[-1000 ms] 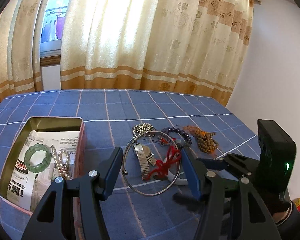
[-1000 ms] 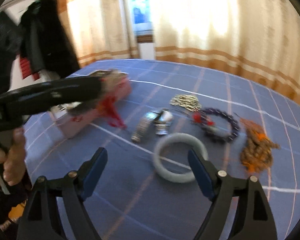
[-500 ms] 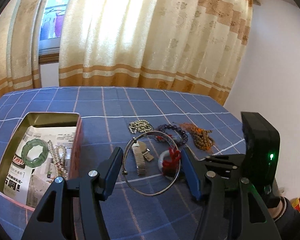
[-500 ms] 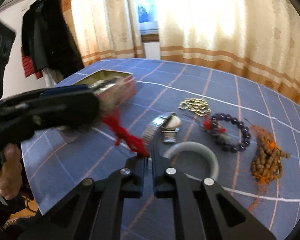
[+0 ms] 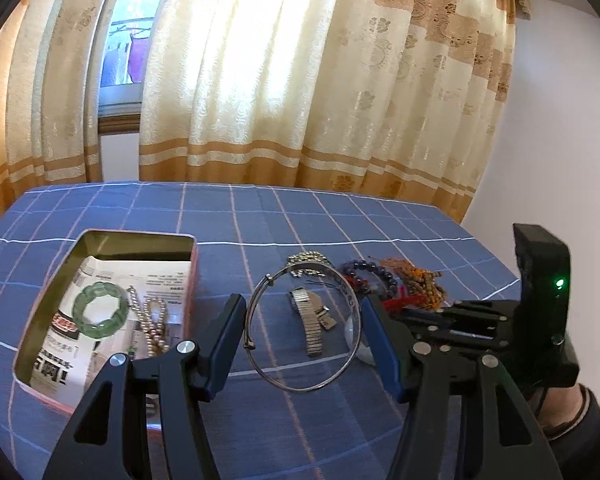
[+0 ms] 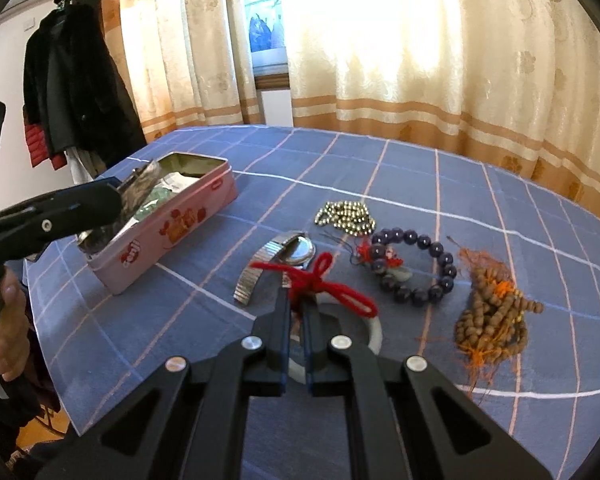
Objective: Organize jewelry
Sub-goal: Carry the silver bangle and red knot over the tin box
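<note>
Red cord (image 6: 320,280) is clamped in our right gripper (image 6: 296,312), pinched shut so the knot can be drawn off; our left gripper (image 5: 302,340) grips the thin silver bangle (image 5: 304,330) across its width, likely bound for the pink tin (image 5: 188,280) beyond. Only the left view shows the jade bracelet (image 5: 98,310) and pearls inside; only the right shows the white bangle (image 6: 374,330) behind its jaws.
</note>
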{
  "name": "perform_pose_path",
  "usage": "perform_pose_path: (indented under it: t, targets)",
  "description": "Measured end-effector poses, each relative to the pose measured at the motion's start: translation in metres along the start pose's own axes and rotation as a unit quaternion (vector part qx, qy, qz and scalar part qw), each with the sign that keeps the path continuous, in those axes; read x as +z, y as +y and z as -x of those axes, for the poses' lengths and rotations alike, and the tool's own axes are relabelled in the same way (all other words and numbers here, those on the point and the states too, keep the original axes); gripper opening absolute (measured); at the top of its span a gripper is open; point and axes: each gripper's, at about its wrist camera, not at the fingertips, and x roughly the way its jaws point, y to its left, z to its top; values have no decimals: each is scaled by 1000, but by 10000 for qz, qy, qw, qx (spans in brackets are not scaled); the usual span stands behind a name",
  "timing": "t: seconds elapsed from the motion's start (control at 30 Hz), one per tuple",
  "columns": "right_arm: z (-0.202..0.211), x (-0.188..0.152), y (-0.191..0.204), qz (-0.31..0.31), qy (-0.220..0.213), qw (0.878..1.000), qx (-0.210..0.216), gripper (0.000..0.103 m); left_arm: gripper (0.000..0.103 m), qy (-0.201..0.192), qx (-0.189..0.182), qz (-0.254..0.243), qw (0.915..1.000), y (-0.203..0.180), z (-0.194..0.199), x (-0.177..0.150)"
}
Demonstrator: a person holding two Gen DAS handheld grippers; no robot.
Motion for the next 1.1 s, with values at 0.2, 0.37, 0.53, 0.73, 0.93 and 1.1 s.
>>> perform_pose_path:
  t: [0.2, 0.37, 0.53, 0.73, 0.93, 1.1]
  targets:
    - [3, 23, 15, 305, -120, 9995, -1, 8, 60, -76, 237, -20, 9997, 13, 8, 2]
    - [1, 41, 34, 560, -229, 9981, 81, 7, 60, -192, 490, 6, 9986, 30, 19, 6]
    - [-2, 60, 56, 797, -355, 9960, 191, 7, 60, -280, 735, 17, 9969, 48, 29, 11]
    - [-12, 77, 83, 1036, -433, 9930, 376, 8, 60, -337, 1030, 23, 9941, 71, 36, 15]
    - [-22, 93, 106, 1163, -478, 9903, 585, 7, 60, -364, 1225, 65, 9918, 89, 41, 17]
    - [-29, 99, 121, 1260, -498, 9880, 745, 8, 60, -314, 1415, 128, 9894, 105, 39, 16]
